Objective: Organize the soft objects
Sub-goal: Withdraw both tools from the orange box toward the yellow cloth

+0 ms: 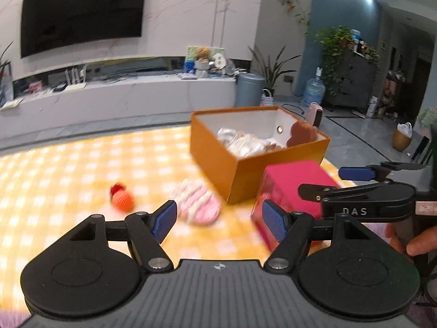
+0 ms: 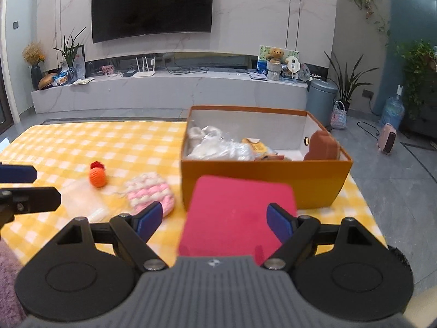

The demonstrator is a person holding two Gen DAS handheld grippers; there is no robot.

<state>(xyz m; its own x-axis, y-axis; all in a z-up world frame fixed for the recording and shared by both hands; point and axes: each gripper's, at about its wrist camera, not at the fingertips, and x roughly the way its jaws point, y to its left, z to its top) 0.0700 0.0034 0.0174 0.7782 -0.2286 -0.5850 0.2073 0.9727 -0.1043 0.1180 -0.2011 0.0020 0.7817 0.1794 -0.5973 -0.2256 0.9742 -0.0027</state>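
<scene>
An orange box point(image 1: 245, 172) point(image 2: 262, 175) stands on the yellow checked cloth point(image 1: 68, 169) point(image 2: 82, 142) and holds white soft items and a brown plush point(image 1: 301, 134) point(image 2: 322, 146). A pink-and-white knitted piece point(image 1: 198, 201) point(image 2: 150, 191) and a small orange knitted ball point(image 1: 121, 198) point(image 2: 97, 176) lie left of the box. A red soft block point(image 1: 289, 188) point(image 2: 237, 216) lies in front of the box. My left gripper point(image 1: 218, 220) is open above the cloth, near the knitted piece. My right gripper point(image 2: 214, 222) is open, its fingers on either side of the red block.
A clear plastic bag point(image 2: 82, 199) lies on the cloth left of the knitted piece. Beyond the table are a TV console point(image 2: 169, 93), a grey bin point(image 2: 322, 98), a water bottle point(image 2: 392, 112) and a pink heater point(image 2: 387, 138) on the floor.
</scene>
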